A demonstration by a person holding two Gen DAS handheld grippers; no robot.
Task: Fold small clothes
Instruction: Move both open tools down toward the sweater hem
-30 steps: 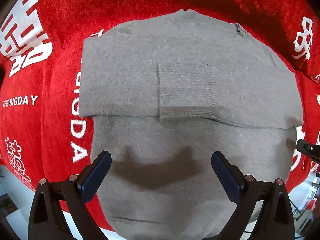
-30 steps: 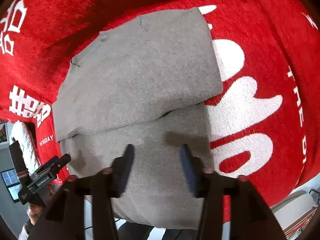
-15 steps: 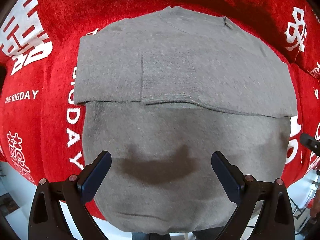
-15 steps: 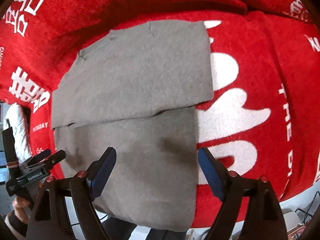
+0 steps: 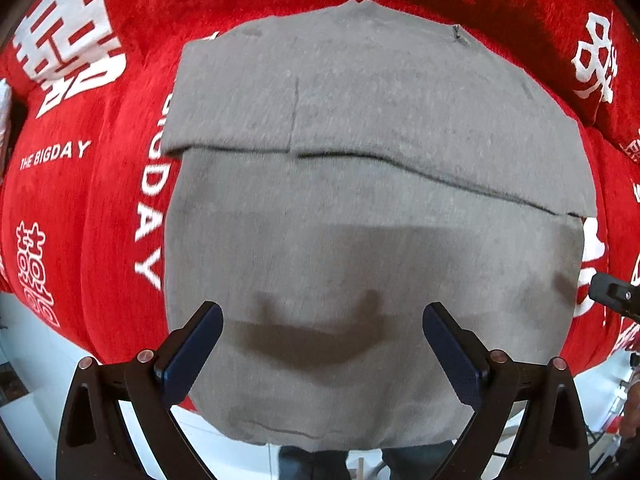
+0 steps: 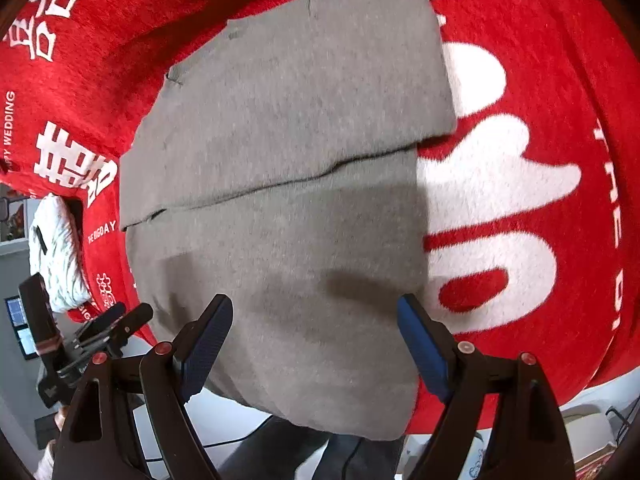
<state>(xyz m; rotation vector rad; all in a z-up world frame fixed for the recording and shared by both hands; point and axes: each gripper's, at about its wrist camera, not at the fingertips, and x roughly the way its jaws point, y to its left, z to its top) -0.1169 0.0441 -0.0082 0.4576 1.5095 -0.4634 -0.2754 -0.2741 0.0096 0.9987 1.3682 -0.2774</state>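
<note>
A grey knitted garment (image 5: 360,200) lies flat on a red blanket, its far part folded over onto the near part, with the fold edge running across the middle. Its near hem hangs over the front edge. It also shows in the right wrist view (image 6: 288,200). My left gripper (image 5: 322,344) is open and empty, above the garment's near part. My right gripper (image 6: 314,340) is open and empty, above the garment's near right part. The left gripper also shows at the left edge of the right wrist view (image 6: 112,324).
The red blanket (image 5: 80,184) with white lettering covers the whole surface and drops off at the front edge. A white knitted cloth (image 6: 56,252) lies at the far left in the right wrist view. The floor and the person's legs show below the front edge.
My right gripper has opened from nearly shut to wide open. Both grippers have drawn back a little toward the near hem; the garment lies as before.
</note>
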